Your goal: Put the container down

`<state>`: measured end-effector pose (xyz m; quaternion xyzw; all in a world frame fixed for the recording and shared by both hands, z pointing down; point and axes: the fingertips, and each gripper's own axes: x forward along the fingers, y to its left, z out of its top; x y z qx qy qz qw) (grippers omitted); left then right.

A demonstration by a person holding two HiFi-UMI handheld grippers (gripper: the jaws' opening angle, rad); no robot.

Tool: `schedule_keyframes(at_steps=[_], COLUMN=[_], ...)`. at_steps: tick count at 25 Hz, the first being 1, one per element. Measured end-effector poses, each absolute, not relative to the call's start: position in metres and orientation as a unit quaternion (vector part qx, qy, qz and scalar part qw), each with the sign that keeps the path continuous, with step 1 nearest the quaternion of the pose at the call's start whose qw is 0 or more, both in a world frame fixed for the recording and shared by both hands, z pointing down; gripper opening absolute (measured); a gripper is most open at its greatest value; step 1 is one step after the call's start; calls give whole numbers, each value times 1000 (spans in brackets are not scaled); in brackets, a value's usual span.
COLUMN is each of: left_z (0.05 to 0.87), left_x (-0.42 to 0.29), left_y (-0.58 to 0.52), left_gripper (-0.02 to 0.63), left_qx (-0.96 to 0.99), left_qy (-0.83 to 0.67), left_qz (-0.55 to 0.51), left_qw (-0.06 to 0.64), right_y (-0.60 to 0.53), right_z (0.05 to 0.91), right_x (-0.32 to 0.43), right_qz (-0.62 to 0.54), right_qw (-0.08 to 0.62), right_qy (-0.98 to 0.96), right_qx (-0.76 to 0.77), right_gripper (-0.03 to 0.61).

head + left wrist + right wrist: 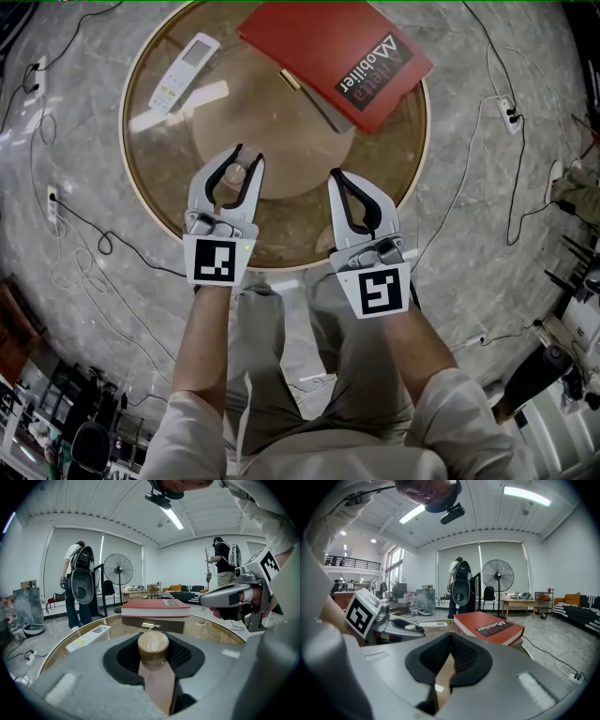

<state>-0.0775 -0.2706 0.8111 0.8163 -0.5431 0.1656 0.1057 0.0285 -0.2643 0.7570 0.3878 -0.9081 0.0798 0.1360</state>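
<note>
Round glass table (155,169): red book (337,56) stacked on a darker one at the table's far edge, remote control (183,73) at its far left, nothing blocking its near side. Small tan-lidded container (153,645) is upright near the table's front edge, between the spread jaws of the left gripper (248,155), pads looking just clear of it. The right gripper (335,176) is alongside, jaws closed on nothing. Container's base is hidden behind the jaws, so table contact is unclear.

Left claw (153,637) seemingly hides the container's (153,647) base.
</note>
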Motion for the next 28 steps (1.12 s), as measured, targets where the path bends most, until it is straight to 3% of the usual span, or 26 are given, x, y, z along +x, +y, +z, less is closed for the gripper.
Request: schedule_keyframes(at_steps=[6,13,28], left_z=[801,760,564], left_x=[-78,-85,-107], left_y=[-268,-247,-168], left_gripper=[182,187,115], left_qx=[822,821,827], left_qy=[-535,-536,-527], left_qz=[169,173,177], left_qw=[97,96,87], right_y=[-264,-256,-191], right_z=[747,707,516], right_x=[29,27,7], right_qz=[76,71,62], right_qw=[134,129,111], right_qy=[-908,-906,-907], right_qx=[390,396,402], right_gripper=[2,2,2])
